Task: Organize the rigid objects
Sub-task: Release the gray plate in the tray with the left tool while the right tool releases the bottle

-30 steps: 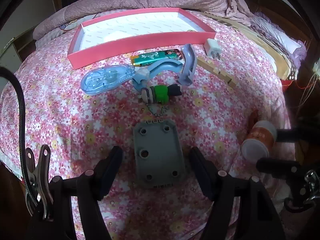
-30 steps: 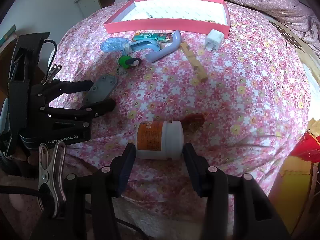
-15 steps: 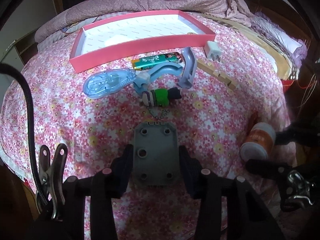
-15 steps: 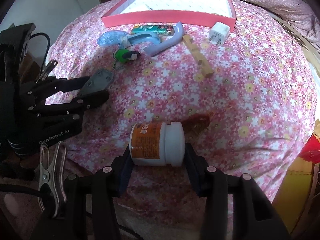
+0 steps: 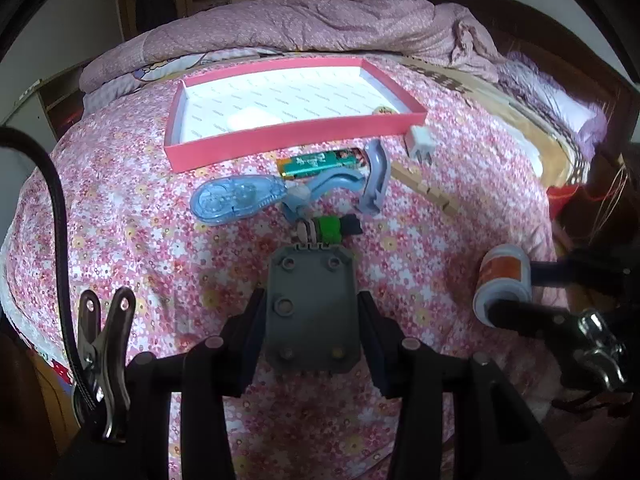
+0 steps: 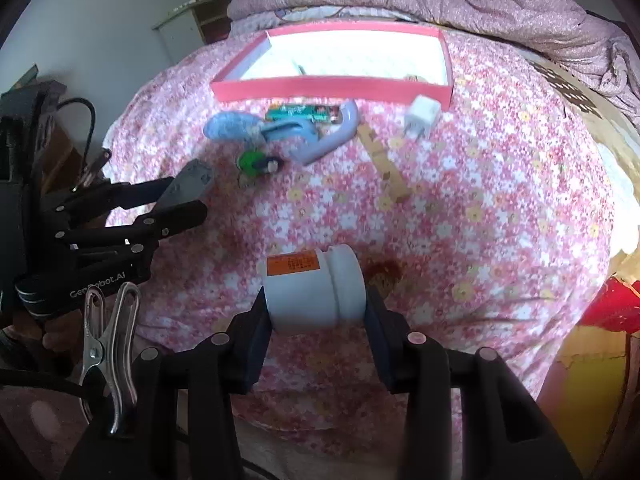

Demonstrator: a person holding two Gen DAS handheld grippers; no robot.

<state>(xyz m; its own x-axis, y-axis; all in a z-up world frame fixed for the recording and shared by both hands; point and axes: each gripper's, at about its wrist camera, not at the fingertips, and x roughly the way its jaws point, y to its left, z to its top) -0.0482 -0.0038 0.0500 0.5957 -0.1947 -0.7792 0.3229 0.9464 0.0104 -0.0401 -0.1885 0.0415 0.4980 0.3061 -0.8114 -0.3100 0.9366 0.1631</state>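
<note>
My left gripper (image 5: 312, 316) is shut on a grey plastic plate with holes (image 5: 311, 308) and holds it just above the flowered bedspread; it also shows in the right wrist view (image 6: 190, 188). My right gripper (image 6: 316, 308) is shut on a white pill bottle with an orange label (image 6: 312, 288), lifted off the bed; the bottle also shows in the left wrist view (image 5: 504, 280). A pink-walled tray (image 5: 288, 134) with a white floor lies at the far side of the bed, also in the right wrist view (image 6: 332, 90).
In front of the tray lie a blue tape dispenser (image 5: 236, 200), a green battery (image 5: 320, 162), a grey-blue curved handle (image 5: 372, 184), a green toy keychain (image 5: 328, 230), a white charger plug (image 5: 420, 146) and a wooden strip (image 5: 428, 188). A folded quilt (image 5: 320, 24) lies behind.
Both grippers closed from open: the left onto the grey plate, the right onto the pill bottle. Both objects are now lifted off the bedspread, and the bottle has rolled its label upward.
</note>
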